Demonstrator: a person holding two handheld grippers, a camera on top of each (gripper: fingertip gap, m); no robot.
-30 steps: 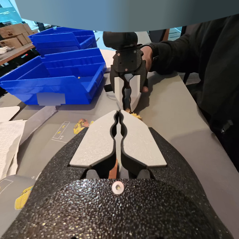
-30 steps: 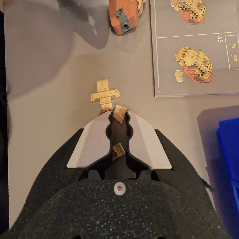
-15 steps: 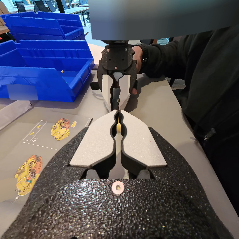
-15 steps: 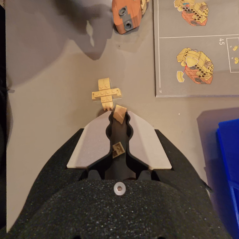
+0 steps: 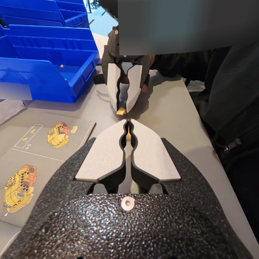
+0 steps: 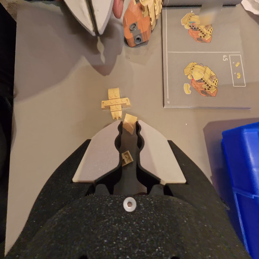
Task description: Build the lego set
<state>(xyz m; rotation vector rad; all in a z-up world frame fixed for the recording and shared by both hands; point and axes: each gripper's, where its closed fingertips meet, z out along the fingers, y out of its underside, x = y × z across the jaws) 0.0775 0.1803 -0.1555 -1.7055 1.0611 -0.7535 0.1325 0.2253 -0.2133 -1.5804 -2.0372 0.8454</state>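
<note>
My right gripper (image 6: pixel 129 122) is shut on a small tan sloped brick (image 6: pixel 129 124), held tilted at the fingertips just above the grey table (image 6: pixel 56 126). The left wrist view shows the same grasp, with the right gripper (image 5: pixel 121 109) pinching the brick (image 5: pixel 120 111). A tan cross-shaped brick assembly (image 6: pixel 114 103) lies on the table just ahead of the right fingertips. A small tan plate (image 6: pixel 126 159) shows between the right fingers farther back. My left gripper (image 5: pixel 128 120) is shut with nothing seen in it. It faces the right gripper tip to tip, and also shows in the right wrist view (image 6: pixel 97 34).
An orange-brown and tan brick model (image 6: pixel 140 23) stands at the far side. An open instruction booklet (image 6: pixel 203 89) (image 5: pixel 42 140) lies beside it. Blue plastic bins (image 5: pixel 49 63) (image 6: pixel 241 175) stand nearby. A person in dark sleeves (image 5: pixel 224 98) is at the table's edge. The gap from one gripper's tips to the other's is roughly 10 centimeters. The small tan plate (image 6: pixel 126 159) lies some 5 centimeters from my right tips, 15 centimeters from my left tips.
My left gripper has swung towards the right gripper and now shows at the top left of the right wrist view. The right gripper has kept still, still pinching the tan brick.
</note>
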